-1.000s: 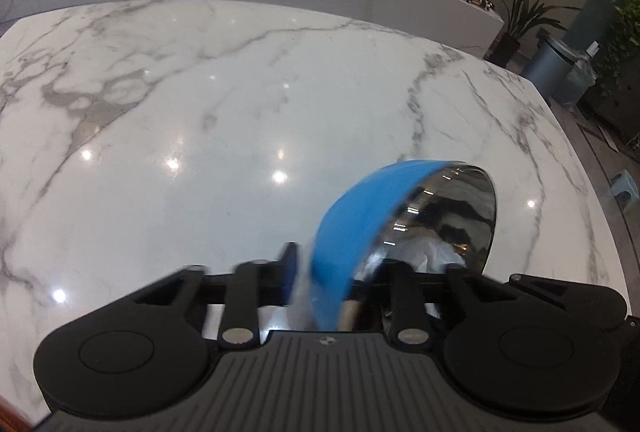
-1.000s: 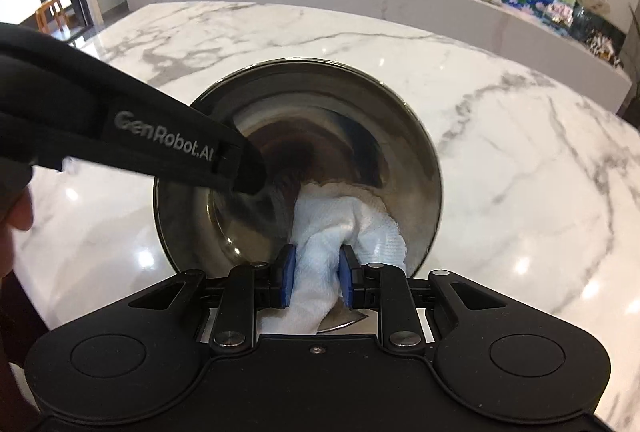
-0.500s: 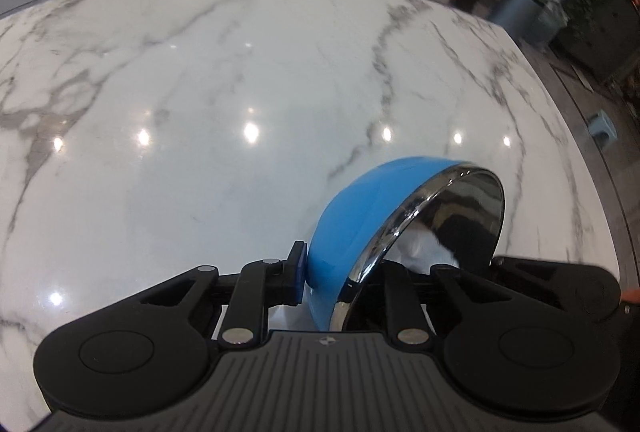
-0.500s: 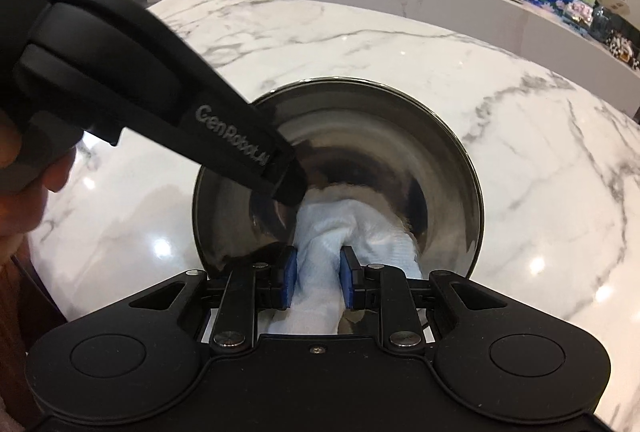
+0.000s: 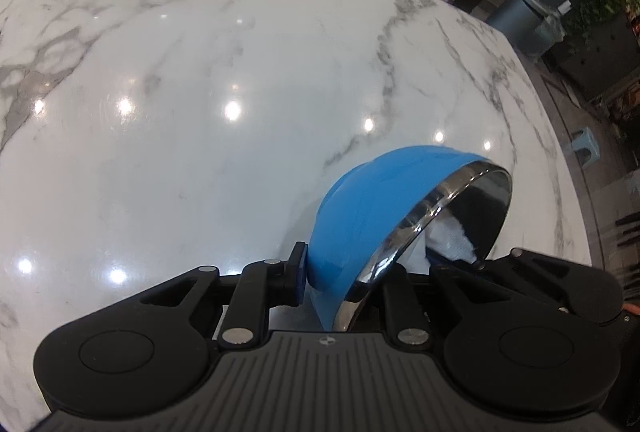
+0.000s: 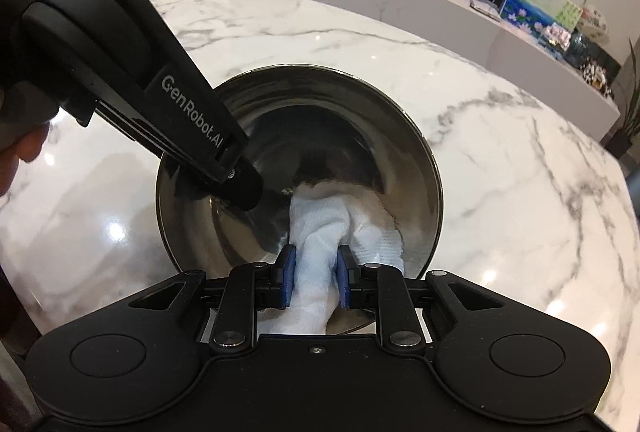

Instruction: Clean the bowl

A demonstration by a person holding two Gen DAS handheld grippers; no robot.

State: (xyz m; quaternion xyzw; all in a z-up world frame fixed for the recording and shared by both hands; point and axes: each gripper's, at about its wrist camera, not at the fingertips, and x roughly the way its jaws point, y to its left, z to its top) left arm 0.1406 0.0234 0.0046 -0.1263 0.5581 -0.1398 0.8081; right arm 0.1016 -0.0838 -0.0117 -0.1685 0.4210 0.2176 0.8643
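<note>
One bowl (image 6: 344, 135), blue outside and steel inside, is tilted on the marble surface (image 6: 500, 167), with one white cloth (image 6: 340, 228) inside it at 6 o'clock. The left tool (image 5: 344, 272) clamps the bowl's rim, its jaws opening slightly; the right tool (image 6: 316, 282) pinches the cloth, closing. A bin (image 5: 520, 19) stands at 2 o'clock

Bowl (image 6: 304, 103) tilted on its side over tabletop (image 6: 500, 171), near edge. Cloth (image 6: 340, 216) inside bowl, low, toward right. Left gripper (image 6: 240, 187) on bowl's left rim; right gripper (image 6: 316, 270) at near rim, cloth between its pads. Counter (image 6: 400, 3) far behind.
</note>
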